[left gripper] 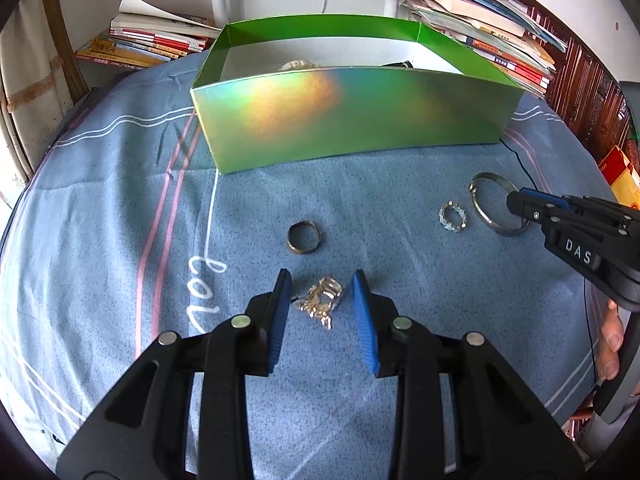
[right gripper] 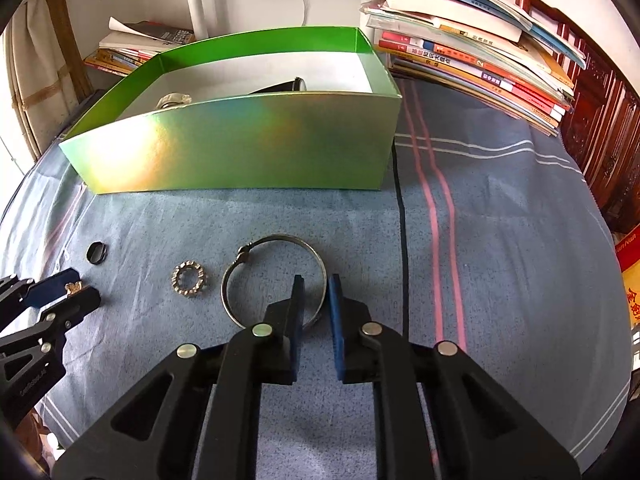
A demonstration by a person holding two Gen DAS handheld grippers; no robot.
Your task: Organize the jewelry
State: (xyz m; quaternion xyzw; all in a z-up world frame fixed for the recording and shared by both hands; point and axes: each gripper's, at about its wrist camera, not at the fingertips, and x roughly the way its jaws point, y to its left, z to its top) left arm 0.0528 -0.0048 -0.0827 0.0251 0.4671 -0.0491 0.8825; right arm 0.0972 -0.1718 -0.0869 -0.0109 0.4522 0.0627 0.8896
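Note:
My left gripper (left gripper: 322, 286) is open, its blue pads on either side of a crumpled silver-gold piece (left gripper: 320, 303) on the blue cloth, not gripping it. A dark ring (left gripper: 305, 237) lies just beyond. A sparkly ring (left gripper: 453, 216) and a large silver bangle (left gripper: 498, 203) lie to the right. My right gripper (right gripper: 316, 280) is open with the bangle's right rim (right gripper: 320, 264) between its pads. The sparkly ring (right gripper: 189, 280) and the dark ring (right gripper: 97, 253) show to its left. The green box (left gripper: 352, 120) stands behind, holding a pale beaded piece (right gripper: 173, 101) and a dark item (right gripper: 282, 87).
Stacks of books (right gripper: 472, 60) sit at the back right and more books (left gripper: 148, 42) at the back left. A thin black cable (right gripper: 402, 248) runs across the cloth right of the box. A carved wooden headboard (right gripper: 600, 132) borders the right.

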